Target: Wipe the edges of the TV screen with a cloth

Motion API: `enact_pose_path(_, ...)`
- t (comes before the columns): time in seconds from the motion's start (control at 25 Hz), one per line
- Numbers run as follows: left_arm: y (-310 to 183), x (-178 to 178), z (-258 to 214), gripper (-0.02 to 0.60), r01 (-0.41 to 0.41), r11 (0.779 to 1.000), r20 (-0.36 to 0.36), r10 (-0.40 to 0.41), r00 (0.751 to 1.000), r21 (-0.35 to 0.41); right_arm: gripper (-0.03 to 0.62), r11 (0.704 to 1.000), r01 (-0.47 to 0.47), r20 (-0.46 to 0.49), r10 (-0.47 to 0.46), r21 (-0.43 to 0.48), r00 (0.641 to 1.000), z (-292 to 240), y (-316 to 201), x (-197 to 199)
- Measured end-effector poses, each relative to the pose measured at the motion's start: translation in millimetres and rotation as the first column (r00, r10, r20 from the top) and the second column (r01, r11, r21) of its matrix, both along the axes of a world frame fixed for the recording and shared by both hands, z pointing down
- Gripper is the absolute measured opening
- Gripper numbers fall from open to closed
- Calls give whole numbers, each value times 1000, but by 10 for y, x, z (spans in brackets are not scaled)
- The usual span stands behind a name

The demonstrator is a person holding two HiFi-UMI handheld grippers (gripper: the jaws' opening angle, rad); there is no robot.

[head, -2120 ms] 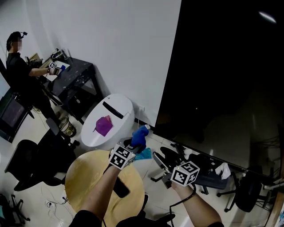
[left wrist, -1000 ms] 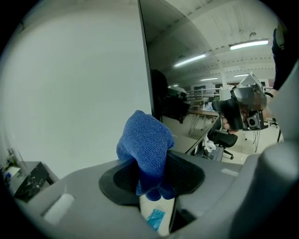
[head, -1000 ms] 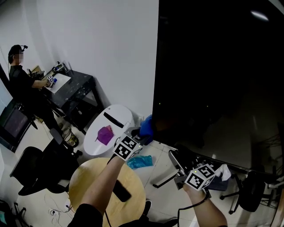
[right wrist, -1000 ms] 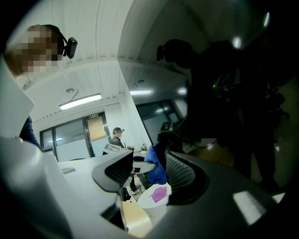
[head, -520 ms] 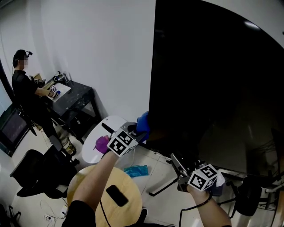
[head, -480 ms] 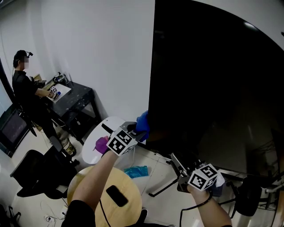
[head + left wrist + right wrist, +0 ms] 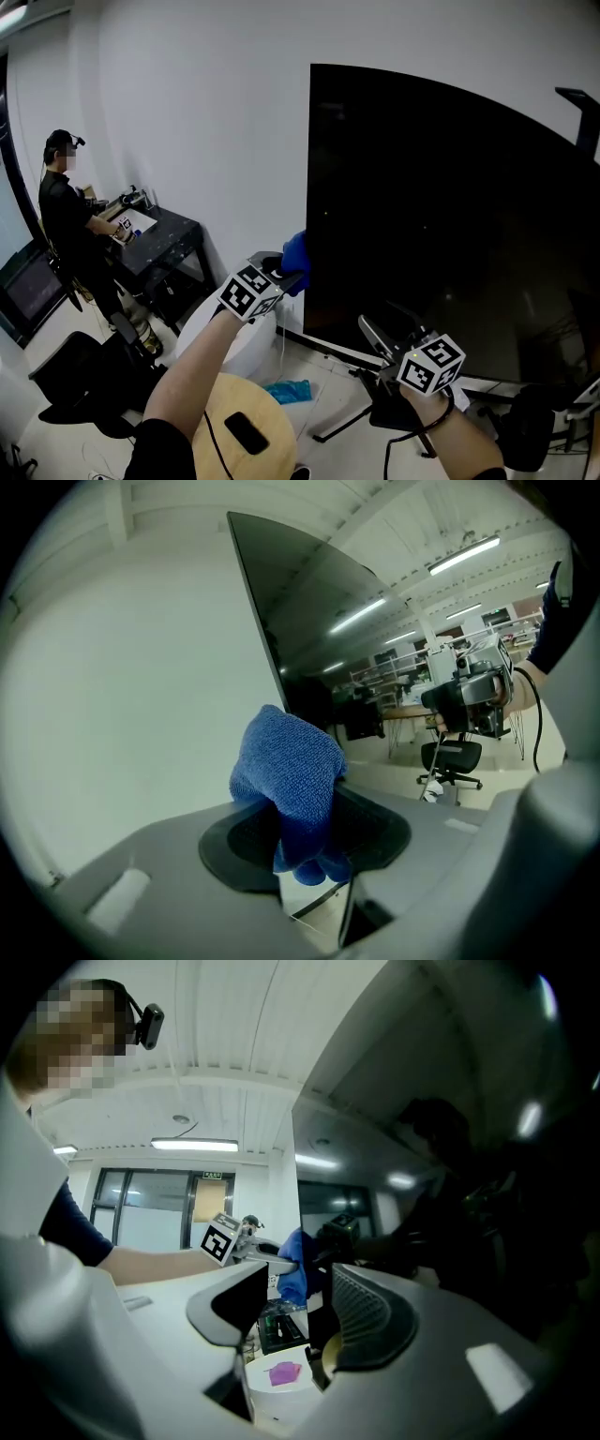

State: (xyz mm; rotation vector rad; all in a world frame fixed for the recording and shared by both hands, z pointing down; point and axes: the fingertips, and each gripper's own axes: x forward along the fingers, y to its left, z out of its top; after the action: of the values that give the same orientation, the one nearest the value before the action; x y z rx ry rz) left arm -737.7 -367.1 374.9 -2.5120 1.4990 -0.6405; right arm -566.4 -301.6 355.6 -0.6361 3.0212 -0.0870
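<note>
The TV screen (image 7: 441, 216) is a big black panel standing on the right. My left gripper (image 7: 291, 274) is shut on a blue cloth (image 7: 296, 260), and the cloth rests against the screen's left edge, low down. In the left gripper view the blue cloth (image 7: 286, 775) bulges out between the pads, with the TV edge (image 7: 267, 649) running up behind it. My right gripper (image 7: 367, 326) hangs lower, in front of the screen's bottom part. Its jaws (image 7: 291, 1309) stand apart with nothing between them, and they face the blue cloth (image 7: 293, 1274).
A person (image 7: 67, 211) works at a black desk (image 7: 159, 239) at the far left. Below my arms is a round wooden table (image 7: 225, 412) with a black phone (image 7: 246, 434). A teal cloth (image 7: 286, 391) lies on the floor. A white round stand (image 7: 272, 1396) carries a purple cloth (image 7: 283, 1372).
Both grippers have risen. The left one has carried the blue cloth up along the TV's left edge. The view has tilted up, showing more of the screen.
</note>
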Motion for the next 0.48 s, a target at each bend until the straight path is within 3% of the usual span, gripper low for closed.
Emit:
enact_pose_path(0.24, 44, -16, -413, 138, 2, 1000, 42, -4, 999, 30, 218, 998, 49, -4, -49, 50, 999, -471, 25, -46)
enact_pose_path(0.48, 0, -8, -982, 138, -9, 997, 52, 5, 999, 72, 213, 980, 44, -31, -39, 194, 999, -1025, -15, 23)
